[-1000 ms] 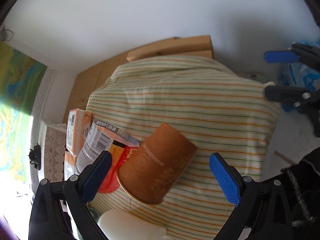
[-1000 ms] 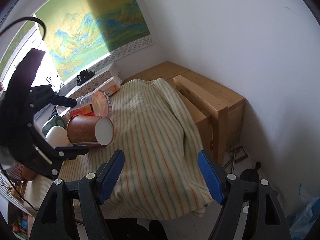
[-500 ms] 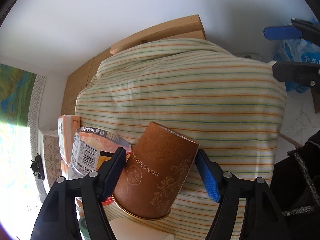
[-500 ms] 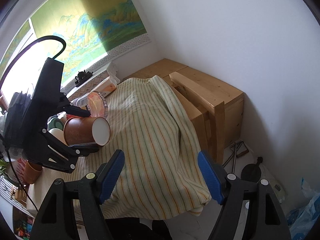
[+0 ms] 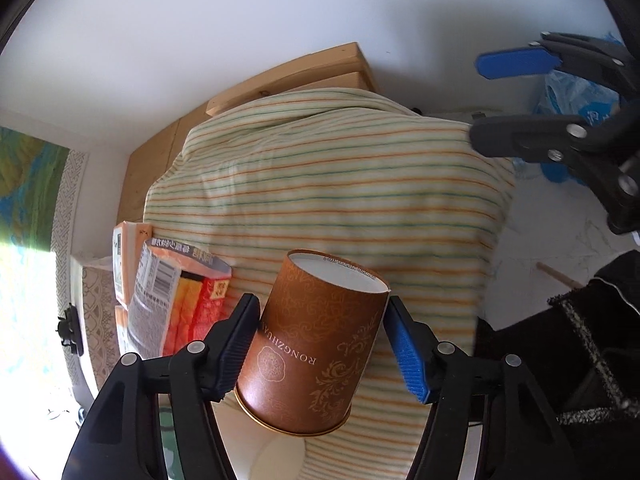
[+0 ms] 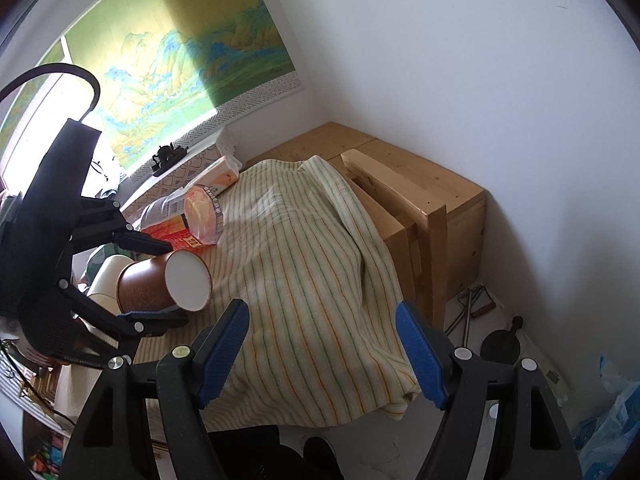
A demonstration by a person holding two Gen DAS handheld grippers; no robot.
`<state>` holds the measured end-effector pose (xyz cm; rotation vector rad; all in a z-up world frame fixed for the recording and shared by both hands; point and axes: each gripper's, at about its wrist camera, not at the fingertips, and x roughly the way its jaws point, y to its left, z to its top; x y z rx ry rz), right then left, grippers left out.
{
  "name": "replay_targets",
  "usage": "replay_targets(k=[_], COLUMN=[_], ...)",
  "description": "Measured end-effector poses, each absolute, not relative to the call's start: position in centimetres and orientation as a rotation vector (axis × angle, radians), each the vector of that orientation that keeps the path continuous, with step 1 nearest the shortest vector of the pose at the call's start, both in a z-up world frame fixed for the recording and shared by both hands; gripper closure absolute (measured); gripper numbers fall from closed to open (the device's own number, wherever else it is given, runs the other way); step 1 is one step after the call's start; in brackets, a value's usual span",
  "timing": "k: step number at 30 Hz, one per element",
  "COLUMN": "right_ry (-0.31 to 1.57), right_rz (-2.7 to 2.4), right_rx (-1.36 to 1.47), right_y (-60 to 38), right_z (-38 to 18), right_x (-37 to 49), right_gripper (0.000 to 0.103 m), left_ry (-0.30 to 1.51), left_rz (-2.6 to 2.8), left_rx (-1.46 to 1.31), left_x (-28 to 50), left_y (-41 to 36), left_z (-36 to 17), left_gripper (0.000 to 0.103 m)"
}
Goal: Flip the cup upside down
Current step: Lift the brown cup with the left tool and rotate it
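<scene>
A brown paper cup (image 5: 316, 344) with gold patterns and a white base is clamped between the blue pads of my left gripper (image 5: 320, 344). The cup is held tilted above the striped cloth (image 5: 340, 200), its white base pointing away and its mouth toward the camera. In the right wrist view the cup (image 6: 160, 284) lies sideways in the left gripper (image 6: 148, 280) at the left, white base facing right. My right gripper (image 6: 324, 356) is open and empty over the near edge of the striped cloth (image 6: 312, 280).
An orange snack bag (image 5: 176, 292) and an orange box (image 5: 124, 252) lie left of the cup. A white cup (image 6: 104, 276) stands behind the held cup. A wooden bench (image 6: 420, 196) sits beyond the cloth by the white wall. Tools lie on the floor (image 6: 500, 340).
My left gripper closed on the cup and lifted it off the cloth. The cup's far end has tilted up. The right gripper has stayed open and barely moved.
</scene>
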<state>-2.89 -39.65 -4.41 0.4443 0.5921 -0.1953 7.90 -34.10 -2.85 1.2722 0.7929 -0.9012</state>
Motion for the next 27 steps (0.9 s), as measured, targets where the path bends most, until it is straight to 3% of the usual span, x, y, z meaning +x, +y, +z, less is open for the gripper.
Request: replay_targets(k=[18,27], right_ry=[0.572,0.580], right_rz=[-0.076,-0.003], right_rx=[0.384,0.356], right_y=[-34.1,-30.8], right_z=[-2.9,-2.7], right_x=[-2.7,-1.9], right_gripper=[0.031,0.031], left_ry=[0.836,0.985], left_rz=[-0.744,-0.613], left_rx=[1.210,1.175], left_x=[2.6,3.9], left_y=[-22.5,-15.4], left_z=[2.5,-0.5], left_gripper=[0.037,0.037])
